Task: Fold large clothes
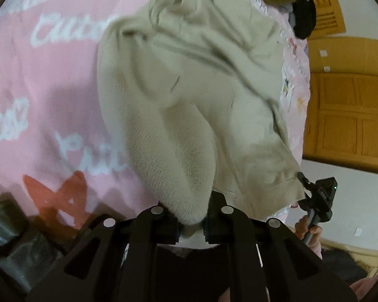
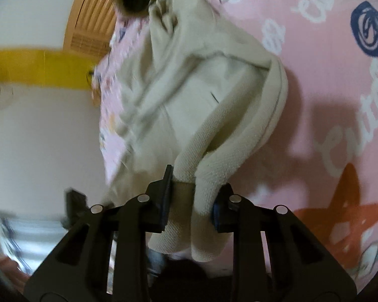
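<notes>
Both grippers, left [image 1: 192, 222] and right [image 2: 191, 206], were clenched on bunched edges of the beige garment [image 1: 189, 80]. It hung from them toward twelve o'clock over the pink blanket [image 1: 50, 88].

I can read a few white curly words on the soft pink bedspread [image 1: 50, 75]. Left of the beige knitted sweater [image 1: 189, 88] one word looks like "cute", and lower down another starts with "P", but it is too blurry for me. Right of the sweater, in the right wrist view, I read "cute" again.
</notes>
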Tool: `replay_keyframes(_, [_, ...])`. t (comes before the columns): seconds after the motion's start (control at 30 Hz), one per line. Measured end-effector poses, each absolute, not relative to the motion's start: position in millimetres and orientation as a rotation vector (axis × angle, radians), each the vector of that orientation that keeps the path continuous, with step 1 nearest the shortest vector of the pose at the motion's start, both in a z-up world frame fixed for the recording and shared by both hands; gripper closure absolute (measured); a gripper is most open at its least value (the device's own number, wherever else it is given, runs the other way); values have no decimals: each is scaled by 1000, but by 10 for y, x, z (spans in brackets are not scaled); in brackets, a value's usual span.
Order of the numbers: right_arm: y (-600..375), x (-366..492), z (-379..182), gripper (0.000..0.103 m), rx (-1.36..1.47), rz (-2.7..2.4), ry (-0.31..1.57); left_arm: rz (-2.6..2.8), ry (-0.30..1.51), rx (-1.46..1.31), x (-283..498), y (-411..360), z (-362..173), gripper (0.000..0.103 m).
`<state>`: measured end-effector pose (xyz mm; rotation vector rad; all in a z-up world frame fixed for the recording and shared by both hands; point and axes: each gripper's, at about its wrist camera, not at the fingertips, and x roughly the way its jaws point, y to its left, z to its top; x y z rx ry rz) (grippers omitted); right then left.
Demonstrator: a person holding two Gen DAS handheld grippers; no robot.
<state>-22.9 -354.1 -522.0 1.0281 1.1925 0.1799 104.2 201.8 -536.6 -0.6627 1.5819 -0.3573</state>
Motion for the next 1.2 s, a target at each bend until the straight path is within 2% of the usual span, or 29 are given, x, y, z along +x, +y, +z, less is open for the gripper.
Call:
replay_keyframes(0.27, [-3586,418,-4123,79,1240,34,1061,-327,1571,-731,1627,2203,-4699,92])
replay_keyframes(0.3, [-3609,485,-4048,80,1258,29,1048,-316,1570,-743,1694,2189,-4663,92])
replay_keyframes(0.4, [-3694,771,-3793,94,1356,21,958,-282,1557,-781,1954,2234,-4473,92])
replay_keyframes(0.5, [-3751,1161,-3598,94,1306,14,960,-295,1552,-769,2243,2130,-4335,92])
replay_keyframes(0.63, [-3798,1452,-3821,94,1242,-17,1090,-302,1588,-662,2704,1815,-4427,92])
replay_keyframes(0.83, [-4010,1660,-4595,94,1249,-30,1260,-209,1614,-699,3127,1594,-4661,92])
replay_keyframes(0.97, [-4278,2035,-4902,94,1286,-3,1269,-111,1611,-764,3439,1627,-4729,92])
replay_keyframes(1.2, [-4574,2855,-4922,96,1361,55,1162,-28,1572,-743,4031,1863,-4616,92])
